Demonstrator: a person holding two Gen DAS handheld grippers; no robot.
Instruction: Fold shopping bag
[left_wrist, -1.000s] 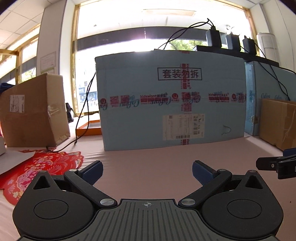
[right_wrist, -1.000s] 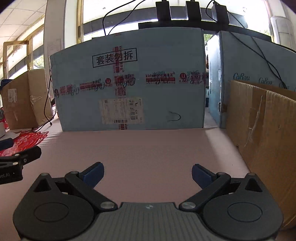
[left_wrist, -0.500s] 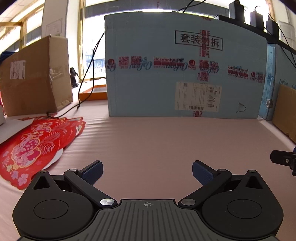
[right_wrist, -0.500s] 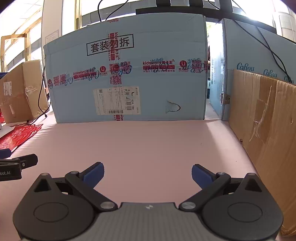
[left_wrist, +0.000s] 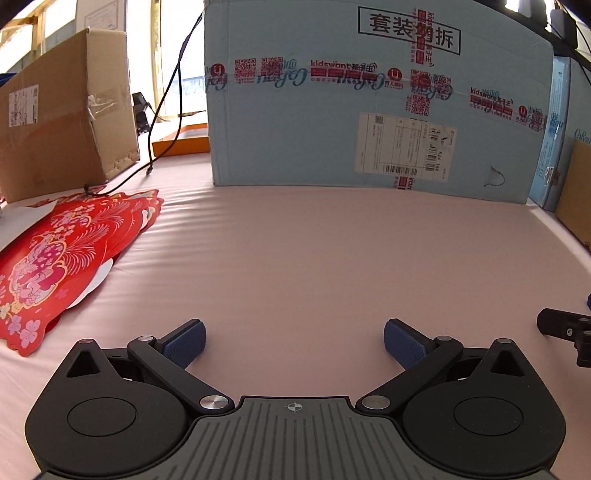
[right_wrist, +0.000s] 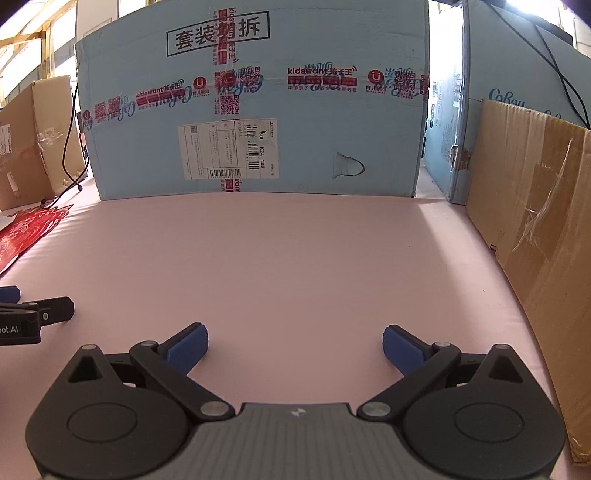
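Note:
A flat red shopping bag (left_wrist: 51, 254) with a pink and gold floral print lies on the pink table cloth (left_wrist: 314, 251) at the left; the right wrist view catches its edge (right_wrist: 26, 232) at the far left. My left gripper (left_wrist: 294, 341) hovers open over bare cloth, to the right of the bag, with nothing between its blue pads. My right gripper (right_wrist: 294, 345) is also open over bare cloth, further right. Each view catches the other gripper's black tip at its edge.
A large light-blue carton (left_wrist: 369, 96) stands across the back of the table. A brown cardboard box (left_wrist: 62, 110) sits at the back left with a black cable (left_wrist: 162, 107) beside it. A brown cardboard wall (right_wrist: 535, 236) lines the right side.
Both grippers have tilted downward and moved forward, so more of the table and the red bag shows. Both stay open.

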